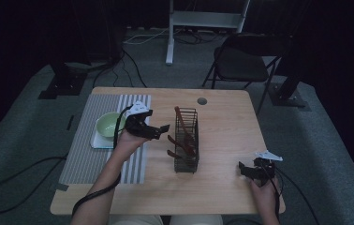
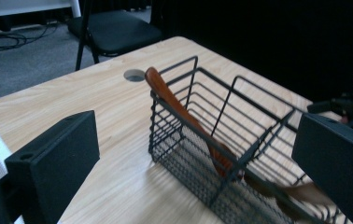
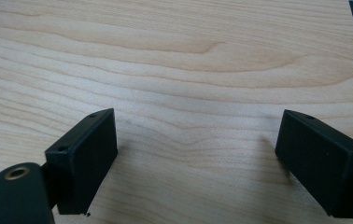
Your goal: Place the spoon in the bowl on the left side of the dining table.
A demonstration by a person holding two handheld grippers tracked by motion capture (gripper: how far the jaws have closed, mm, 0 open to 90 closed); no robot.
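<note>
A black wire basket [image 1: 186,140] [image 2: 221,140] stands on the middle of the wooden table [image 1: 222,122]. Several brown wooden utensils [image 1: 184,136] [image 2: 184,116] lean inside it; one long handle sticks up at its far end. My left gripper [image 1: 158,131] [image 2: 193,163] hovers just left of the basket, held up in the hand, open with nothing between its jaws. My right gripper [image 1: 246,169] [image 3: 195,158] rests low near the table's front right corner, open over bare wood.
A pale green bowl [image 1: 108,124] sits on a light square plate [image 1: 99,142] on a striped grey placemat [image 1: 86,150] at the left. A round cable hole [image 1: 202,101] [image 2: 135,75] lies beyond the basket. A black folding chair [image 1: 240,61] stands behind the table.
</note>
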